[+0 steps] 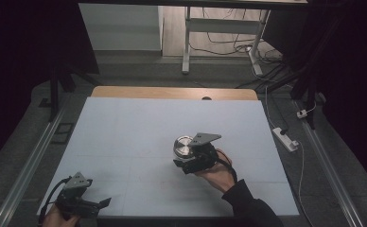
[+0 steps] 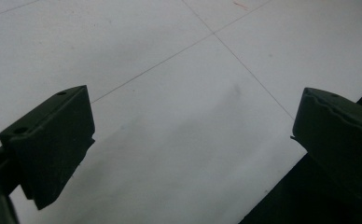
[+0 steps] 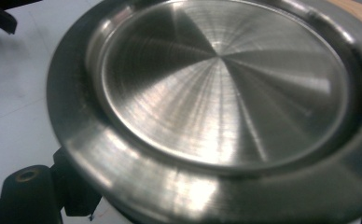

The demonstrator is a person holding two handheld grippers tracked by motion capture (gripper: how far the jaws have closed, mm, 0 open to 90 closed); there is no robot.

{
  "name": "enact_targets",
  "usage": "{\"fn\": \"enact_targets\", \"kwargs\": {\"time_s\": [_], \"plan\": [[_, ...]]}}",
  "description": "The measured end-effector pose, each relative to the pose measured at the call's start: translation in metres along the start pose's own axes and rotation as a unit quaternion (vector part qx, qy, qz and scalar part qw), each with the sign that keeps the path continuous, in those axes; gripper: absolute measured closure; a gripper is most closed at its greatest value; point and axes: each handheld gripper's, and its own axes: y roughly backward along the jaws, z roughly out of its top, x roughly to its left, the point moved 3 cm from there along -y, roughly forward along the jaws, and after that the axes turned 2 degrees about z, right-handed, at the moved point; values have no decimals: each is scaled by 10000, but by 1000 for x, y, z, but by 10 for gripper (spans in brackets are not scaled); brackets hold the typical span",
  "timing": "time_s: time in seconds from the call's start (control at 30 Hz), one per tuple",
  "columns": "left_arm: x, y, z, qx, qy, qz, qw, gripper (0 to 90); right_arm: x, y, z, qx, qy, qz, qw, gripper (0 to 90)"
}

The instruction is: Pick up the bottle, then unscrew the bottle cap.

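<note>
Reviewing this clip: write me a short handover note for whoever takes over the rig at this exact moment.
Right gripper: shut on the rim of the steel dish, held near the middle of the white mat.
Left gripper: open, nothing between its jaws, at the mat's near left corner.
Done: dish gripped.
Left: I cannot tell whether it is clear of the mat; where it goes is not evident, so probably carry and set it down.

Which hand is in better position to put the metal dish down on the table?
Right. The right gripper is shut on the metal dish near the table centre; the left gripper waits open at the near-left edge.
</note>
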Motion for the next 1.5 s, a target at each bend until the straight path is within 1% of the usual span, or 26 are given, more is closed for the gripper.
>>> {"fn": "enact_targets", "kwargs": {"time_s": [0.23, 0.43, 0.6, 0.77, 1.03, 1.13, 1.4, 1.5], "plan": [[0, 0, 0, 1, -6, 5, 10000, 0, 14, -2, 1, -6, 95, 150, 9998, 144], [0, 0, 0, 2, -6, 11, 10000, 0, 26, -6, 0, 58, 171, 275, 9995, 144], [0, 0, 0, 1, -2, 8, 10000, 0, 33, -9, 0, 98, 248, 348, 9990, 144], [0, 1, 0, -26, 16, -8, 10000, 0, 33, -9, -1, 105, 247, 358, 9990, 144], [0, 0, 1, -3, -10, -25, 10000, 0, 33, -10, -1, 81, 237, 352, 9991, 145], [-1, 1, 1, -61, 4, -108, 9999, 0, 34, -10, -1, 92, 202, 345, 9992, 145], [-1, 2, 4, -138, 56, -231, 9996, 0, 34, -11, -1, 92, 203, 338, 9992, 145], [-1, 3, 6, -241, 58, -329, 9992, 0, 34, -11, -1, 99, 206, 359, 9991, 145]]}}
